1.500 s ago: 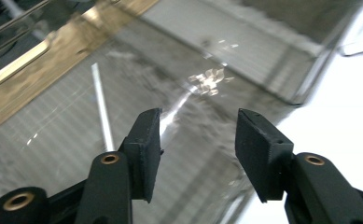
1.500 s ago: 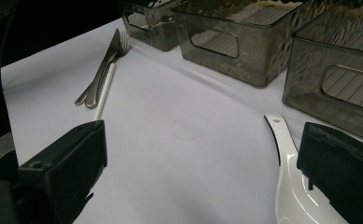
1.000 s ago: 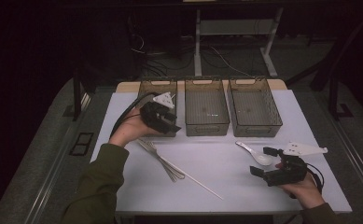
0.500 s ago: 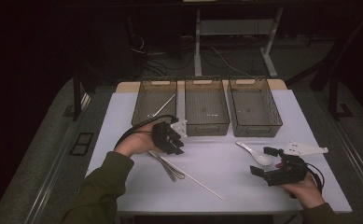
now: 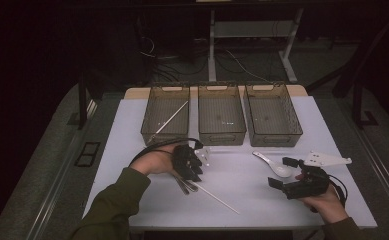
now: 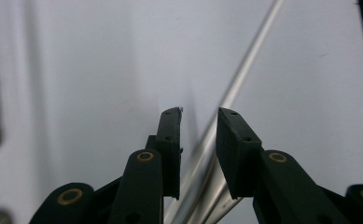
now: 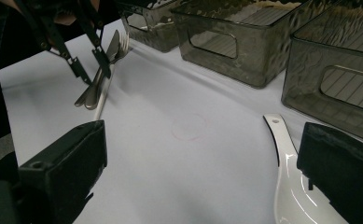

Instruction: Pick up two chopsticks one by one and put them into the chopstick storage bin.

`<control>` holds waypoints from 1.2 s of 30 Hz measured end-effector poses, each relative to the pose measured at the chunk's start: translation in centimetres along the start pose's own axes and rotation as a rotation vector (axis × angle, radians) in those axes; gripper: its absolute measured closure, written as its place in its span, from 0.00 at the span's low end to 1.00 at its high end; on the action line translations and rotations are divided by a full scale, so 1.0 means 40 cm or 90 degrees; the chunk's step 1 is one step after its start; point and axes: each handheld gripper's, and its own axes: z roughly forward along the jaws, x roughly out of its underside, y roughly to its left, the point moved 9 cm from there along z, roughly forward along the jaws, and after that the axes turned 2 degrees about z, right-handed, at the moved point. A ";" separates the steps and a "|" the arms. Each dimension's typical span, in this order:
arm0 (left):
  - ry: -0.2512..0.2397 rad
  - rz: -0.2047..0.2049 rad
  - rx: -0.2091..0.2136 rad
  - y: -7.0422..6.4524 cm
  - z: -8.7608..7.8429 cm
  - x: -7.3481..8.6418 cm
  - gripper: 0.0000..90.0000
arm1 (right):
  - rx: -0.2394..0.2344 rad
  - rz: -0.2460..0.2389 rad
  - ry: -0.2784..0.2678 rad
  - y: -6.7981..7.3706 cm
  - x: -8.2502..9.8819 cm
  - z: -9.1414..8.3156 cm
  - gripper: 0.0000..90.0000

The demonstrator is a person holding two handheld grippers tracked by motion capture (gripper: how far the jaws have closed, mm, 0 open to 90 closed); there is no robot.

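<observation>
A small pile of metal cutlery (image 5: 186, 186) lies on the white table, with a thin metal chopstick (image 5: 219, 199) running out of it toward the near right. My left gripper (image 5: 194, 172) points down over this pile. In the left gripper view its jaws have just been closing and stand narrow on either side of a metal rod (image 6: 249, 65), with a gap at each pad. The right gripper view shows the left gripper (image 7: 93, 74) astride the forks (image 7: 97, 91). My right gripper (image 5: 284, 175) rests open and empty beside a white spoon (image 5: 272, 162).
Three smoke-coloured bins stand in a row at the back: left (image 5: 164, 136), middle (image 5: 222, 136), right (image 5: 274, 137). One metal chopstick (image 5: 171, 119) lies slanted in the left bin. The white spoon (image 7: 286, 177) is close to my right gripper's (image 7: 202, 130) right jaw.
My left hand came away from the left bin toward the near side and sank onto the cutlery pile. A chopstick now shows in that bin. The right hand has not moved.
</observation>
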 end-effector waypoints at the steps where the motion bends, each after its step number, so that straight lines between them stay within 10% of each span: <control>1: 0.000 0.005 0.007 -0.005 0.005 -0.005 0.76 | 0.000 0.001 0.000 0.000 0.000 0.000 0.02; 16: 0.051 0.061 0.021 -0.023 0.075 -0.024 0.77 | -0.001 0.003 -0.003 0.000 -0.002 -0.001 0.02; 36: 0.060 0.047 -0.009 0.020 0.064 0.001 0.81 | -0.003 0.005 -0.003 -0.001 -0.002 -0.002 0.02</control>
